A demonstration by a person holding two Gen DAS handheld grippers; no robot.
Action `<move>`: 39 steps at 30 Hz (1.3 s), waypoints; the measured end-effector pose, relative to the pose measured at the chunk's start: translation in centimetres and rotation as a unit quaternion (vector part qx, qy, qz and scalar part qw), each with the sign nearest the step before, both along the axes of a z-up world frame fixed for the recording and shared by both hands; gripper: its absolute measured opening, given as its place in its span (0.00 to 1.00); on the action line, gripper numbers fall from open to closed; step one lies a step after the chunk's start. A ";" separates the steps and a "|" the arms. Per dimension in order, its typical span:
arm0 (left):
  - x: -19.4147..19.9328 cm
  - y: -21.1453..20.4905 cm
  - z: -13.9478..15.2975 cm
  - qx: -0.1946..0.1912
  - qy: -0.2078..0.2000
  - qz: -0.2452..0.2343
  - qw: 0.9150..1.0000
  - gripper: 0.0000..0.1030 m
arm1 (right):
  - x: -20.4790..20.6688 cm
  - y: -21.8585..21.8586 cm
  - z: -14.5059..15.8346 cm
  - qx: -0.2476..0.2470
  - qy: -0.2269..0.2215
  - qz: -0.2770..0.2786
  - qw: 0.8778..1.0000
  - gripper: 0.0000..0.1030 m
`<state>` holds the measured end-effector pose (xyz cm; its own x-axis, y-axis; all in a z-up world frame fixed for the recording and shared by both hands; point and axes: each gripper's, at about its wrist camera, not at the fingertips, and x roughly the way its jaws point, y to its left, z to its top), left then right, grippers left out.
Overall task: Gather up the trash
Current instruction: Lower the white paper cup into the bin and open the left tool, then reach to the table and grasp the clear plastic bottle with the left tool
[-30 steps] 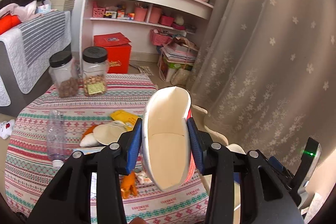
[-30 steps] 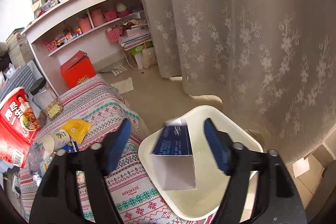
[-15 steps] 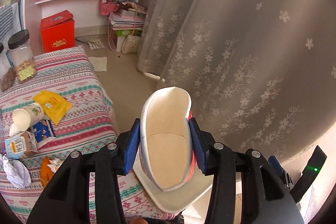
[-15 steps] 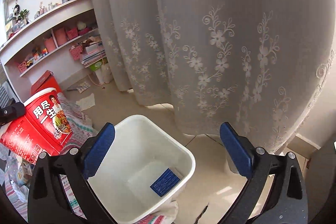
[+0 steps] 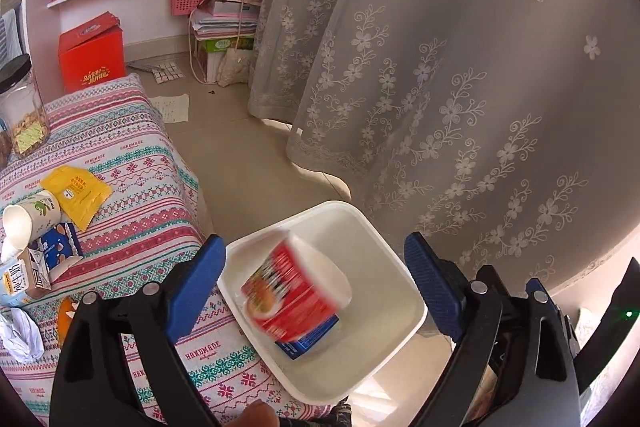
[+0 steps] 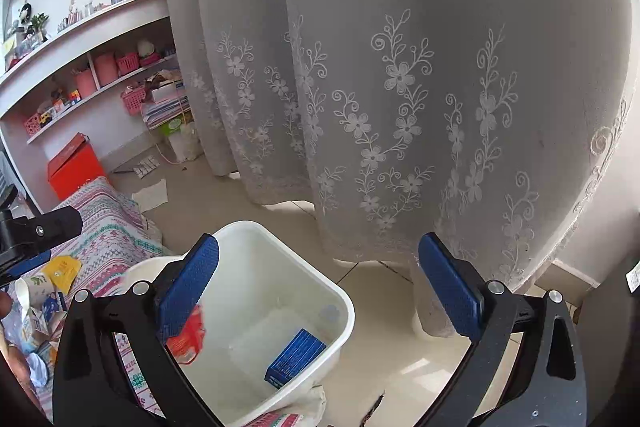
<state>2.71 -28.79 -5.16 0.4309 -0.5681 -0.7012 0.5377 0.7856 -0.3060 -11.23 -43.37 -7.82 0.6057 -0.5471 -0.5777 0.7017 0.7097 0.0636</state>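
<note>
We held the left gripper (image 5: 314, 283) over the white bin (image 5: 404, 291) so the red noodle cup (image 5: 294, 291) would drop straight in; its fingers were opening, nothing pressed between them, and the blurred cup was falling inside the bin's rim. A blue box (image 6: 295, 353) already lay on the bin's floor. The right gripper (image 6: 320, 281) hovered above the same bin, fingers spread wide and empty. The bin stood on the floor just beside the tabletop (image 5: 156, 187), where a yellow packet (image 5: 76, 189), a paper cup (image 5: 30, 219) and other wrappers waited for collection.
</note>
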 end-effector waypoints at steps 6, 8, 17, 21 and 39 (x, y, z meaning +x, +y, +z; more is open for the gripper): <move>0.4 3.3 1.7 0.027 -0.045 0.051 0.997 0.86 | 1.4 1.9 1.7 -0.021 -0.002 0.015 1.000 0.93; 0.6 5.2 2.4 0.034 -0.064 0.071 0.995 0.87 | 2.8 3.0 2.4 -0.025 -0.001 0.031 0.999 0.93; 4.6 16.4 4.3 0.059 -0.086 0.182 0.978 0.88 | 11.0 13.0 4.4 -0.037 0.000 0.138 0.990 0.93; 6.8 22.3 3.9 0.070 -0.081 0.232 0.967 0.89 | 14.3 18.1 3.9 -0.035 0.013 0.186 0.982 0.93; 17.6 40.6 -6.3 0.094 0.071 0.335 0.935 0.89 | 20.7 27.5 -2.6 0.013 0.069 0.247 0.967 0.93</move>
